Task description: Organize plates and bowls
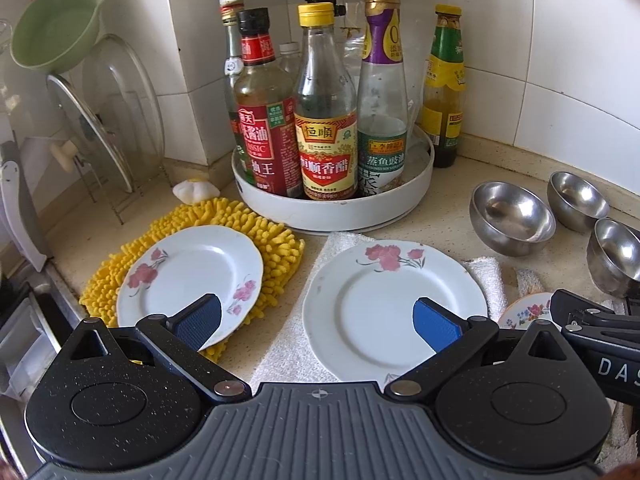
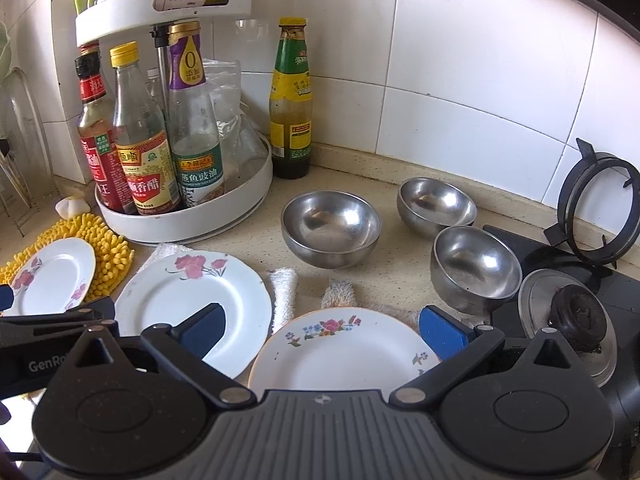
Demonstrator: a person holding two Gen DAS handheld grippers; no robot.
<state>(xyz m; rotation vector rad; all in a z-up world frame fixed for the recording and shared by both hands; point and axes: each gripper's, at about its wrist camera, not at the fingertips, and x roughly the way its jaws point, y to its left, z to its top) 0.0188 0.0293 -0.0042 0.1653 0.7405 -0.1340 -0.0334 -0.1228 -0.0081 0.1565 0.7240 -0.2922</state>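
Three plates lie on the counter. A small pink-flower plate (image 1: pixel 192 272) (image 2: pixel 52 276) sits on a yellow mop cloth. A larger pink-flower plate (image 1: pixel 384 304) (image 2: pixel 192 300) sits on a white towel. A plate with small coloured flowers (image 2: pixel 340 352) (image 1: pixel 528 312) lies to its right. Three steel bowls (image 2: pixel 330 228) (image 2: pixel 436 204) (image 2: pixel 474 266) stand behind; they also show in the left wrist view (image 1: pixel 512 212). My left gripper (image 1: pixel 316 322) is open and empty, hovering between the two pink-flower plates. My right gripper (image 2: pixel 320 332) is open and empty above the coloured-flower plate.
A white turntable rack (image 1: pixel 336 208) (image 2: pixel 184 224) holds sauce bottles at the back. A lone bottle (image 2: pixel 290 100) stands by the wall. A lid rack (image 1: pixel 100 128) and green bowl (image 1: pixel 52 28) are at left. A gas burner (image 2: pixel 568 320) and pan support (image 2: pixel 596 208) are at right.
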